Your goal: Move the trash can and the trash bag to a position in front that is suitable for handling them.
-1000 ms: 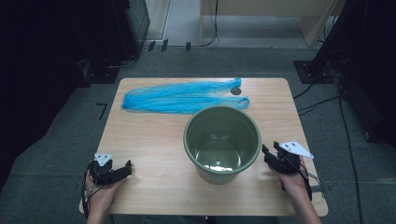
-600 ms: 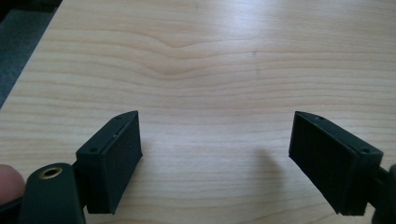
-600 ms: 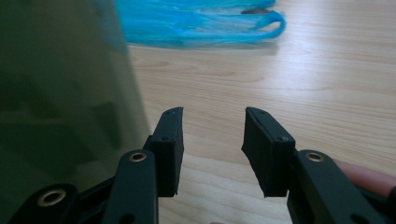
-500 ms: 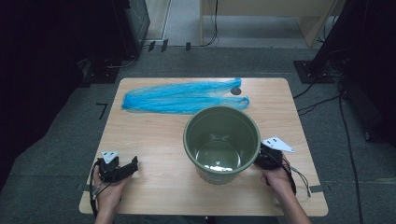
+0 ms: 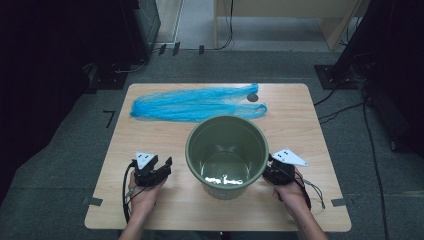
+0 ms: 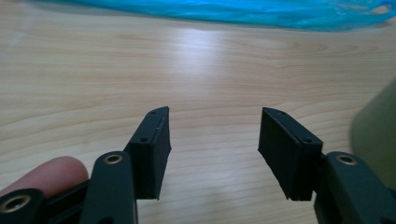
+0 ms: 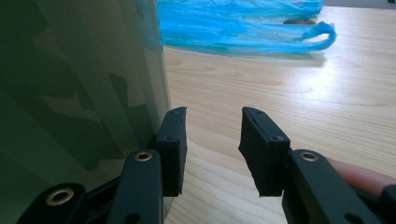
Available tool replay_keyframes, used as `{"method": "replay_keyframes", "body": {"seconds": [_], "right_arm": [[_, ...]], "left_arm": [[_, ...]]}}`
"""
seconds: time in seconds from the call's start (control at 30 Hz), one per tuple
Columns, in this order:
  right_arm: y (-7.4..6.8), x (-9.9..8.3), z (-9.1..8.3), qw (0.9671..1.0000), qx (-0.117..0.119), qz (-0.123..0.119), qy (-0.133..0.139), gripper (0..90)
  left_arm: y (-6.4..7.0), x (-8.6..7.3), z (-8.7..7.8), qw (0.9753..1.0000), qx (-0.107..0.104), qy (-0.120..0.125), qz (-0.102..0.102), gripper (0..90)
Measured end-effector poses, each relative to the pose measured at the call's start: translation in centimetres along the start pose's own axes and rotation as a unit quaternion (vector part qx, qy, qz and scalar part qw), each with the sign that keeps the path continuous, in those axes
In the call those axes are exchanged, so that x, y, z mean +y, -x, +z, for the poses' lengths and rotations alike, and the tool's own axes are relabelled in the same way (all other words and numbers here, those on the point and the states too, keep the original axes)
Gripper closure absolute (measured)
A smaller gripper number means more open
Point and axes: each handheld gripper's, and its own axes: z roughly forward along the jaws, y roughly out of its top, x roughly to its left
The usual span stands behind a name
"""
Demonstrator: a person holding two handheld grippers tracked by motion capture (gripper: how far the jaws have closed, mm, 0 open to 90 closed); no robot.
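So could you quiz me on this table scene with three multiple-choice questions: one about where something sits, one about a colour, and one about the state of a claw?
1. Where does the blue plastic bag lie relative to the bucket?
A. inside it
B. beyond it, at the table's far side
C. under it

2. What colour is the bucket?
A. olive green
B. red
C. white

3. How does the left claw stand?
A. shut on the bag
B. shut on the bucket's rim
C. open, holding nothing

Answers: 1 B, the high view shows the bag stretched out past the bucket; 2 A, its wall and inside are green; 3 C, the left gripper view shows bare table between its jaws.
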Motion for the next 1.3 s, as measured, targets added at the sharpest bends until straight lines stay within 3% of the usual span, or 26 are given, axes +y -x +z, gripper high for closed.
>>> {"method": "replay_keyframes", "body": {"seconds": [0.13, 0.3, 0.5, 0.6, 0.73, 0.87, 1.13, 1.17, 1.2, 1.3], "right_arm": [[-0.8, 0.0, 0.4, 0.9999, 0.011, -0.001, 0.001, 63.4], [-2.4, 0.2, 1.1, 0.9995, 0.03, -0.011, -0.004, 62.5], [-3.7, 0.5, 1.8, 0.9989, 0.044, -0.015, -0.004, 62.5], [-4.3, 0.5, 2.0, 0.9981, 0.058, -0.018, -0.004, 68.4], [-4.6, 0.5, 2.1, 0.9961, 0.082, -0.032, -0.005, 68.9], [-4.9, 0.4, 2.0, 0.9953, 0.09, -0.037, -0.004, 73.3], [-4.6, 0.0, 1.3, 0.9937, 0.106, -0.035, -0.009, 72.2], [-4.2, 0.0, 1.2, 0.992, 0.122, -0.032, -0.006, 68.8], [-4.2, 0.0, 1.2, 0.992, 0.122, -0.032, -0.006, 68.8], [-3.1, 0.5, 1.4, 0.9916, 0.129, -0.011, 0.003, 60.3]], "left_arm": [[0.7, 0.7, 0.4, 0.9987, -0.045, -0.001, -0.023, 58.5], [1.1, 0.8, 0.3, 0.9983, -0.056, 0.007, -0.012, 71.1], [1.3, 0.6, 0.2, 0.9972, -0.075, 0.008, -0.004, 73.0], [1.0, 0.6, 0.1, 0.9969, -0.078, 0.01, -0.006, 77.0], [0.3, 0.3, -0.2, 0.995, -0.099, 0.012, -0.002, 79.4], [0.5, 0.0, -0.7, 0.9929, -0.118, 0.012, 0.009, 85.9], [0.6, -0.4, -1.3, 0.9909, -0.131, 0.011, 0.026, 84.1], [0.5, -0.5, -1.3, 0.9909, -0.131, 0.01, 0.028, 78.3], [0.4, -0.5, -1.3, 0.9911, -0.129, 0.01, 0.03, 78.3], [-0.7, -0.5, -1.0, 0.9946, -0.101, 0.005, 0.022, 55.5]]}}
